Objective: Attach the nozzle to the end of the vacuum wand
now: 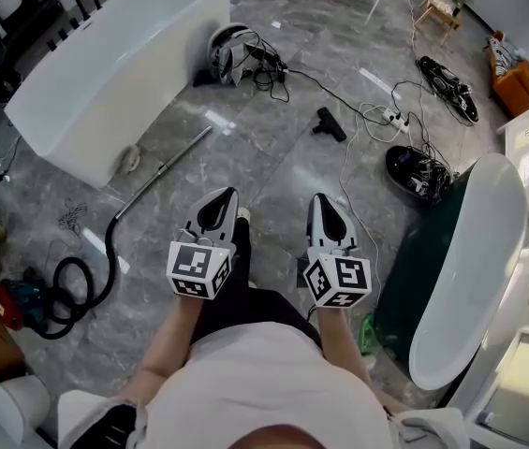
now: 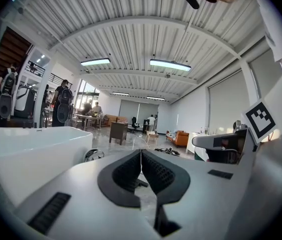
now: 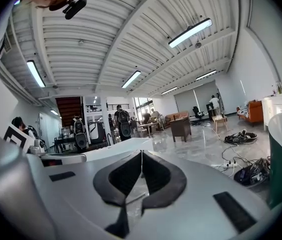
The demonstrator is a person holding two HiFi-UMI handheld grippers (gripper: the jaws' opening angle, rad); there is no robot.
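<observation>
The black nozzle [image 1: 330,124] lies on the grey floor ahead of me, slightly to the right. The metal vacuum wand [image 1: 166,168] lies slanted on the floor to the left. Its black hose [image 1: 81,283] curls back toward a red vacuum body [image 1: 11,302]. My left gripper [image 1: 229,193] and right gripper [image 1: 318,197] are held side by side in front of my body, well short of both parts. The left gripper [image 2: 141,154] has its jaws shut with nothing between them. So does the right gripper [image 3: 141,154].
A white bathtub [image 1: 114,64] stands at the far left, close to the wand. A dark green tub with a white inside [image 1: 470,269] is at the right. Cables and a power strip [image 1: 390,115] run across the floor near the nozzle. People stand far back in the hall.
</observation>
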